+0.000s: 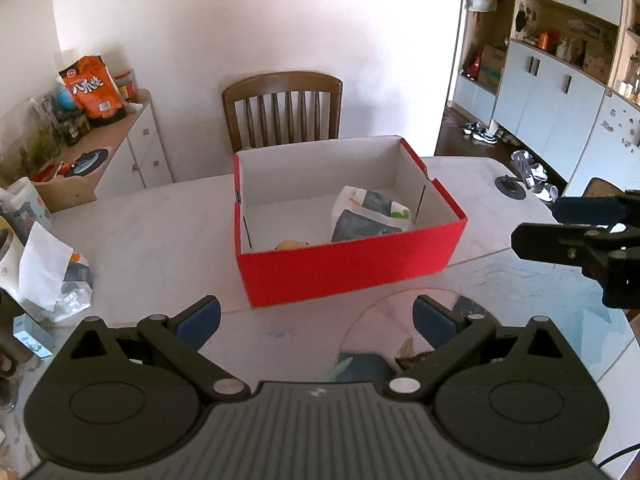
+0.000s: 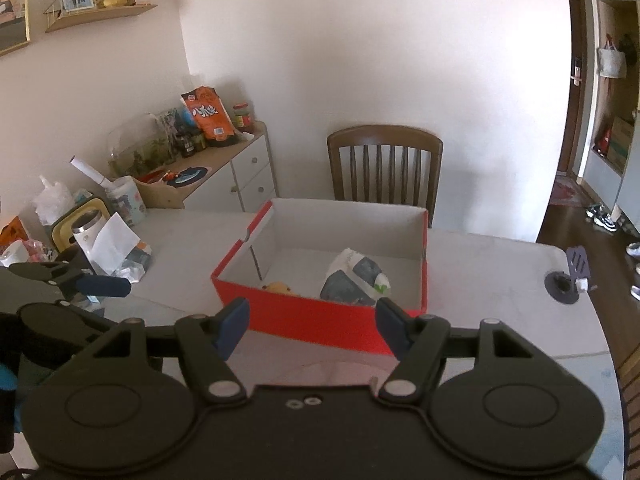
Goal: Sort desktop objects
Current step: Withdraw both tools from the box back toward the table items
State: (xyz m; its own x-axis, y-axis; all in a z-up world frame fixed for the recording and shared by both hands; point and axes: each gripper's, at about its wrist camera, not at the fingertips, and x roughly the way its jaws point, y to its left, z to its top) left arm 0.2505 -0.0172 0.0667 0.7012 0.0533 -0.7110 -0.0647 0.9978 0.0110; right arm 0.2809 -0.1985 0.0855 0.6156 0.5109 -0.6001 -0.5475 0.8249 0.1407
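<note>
A red box with white inner walls stands on the pale table. Inside it lie a white and grey packet and a small yellow thing by the near wall. My left gripper hovers in front of the box, open, nothing between its blue pads. My right gripper is also open and empty, just short of the box's near wall. In the left wrist view the right gripper shows at the right edge. The left gripper appears at the left of the right wrist view.
A wooden chair stands behind the table. At the table's left lie a white paper bag with packets, a cup and a mug. A round grommet sits in the table's right part. A cluttered sideboard stands left.
</note>
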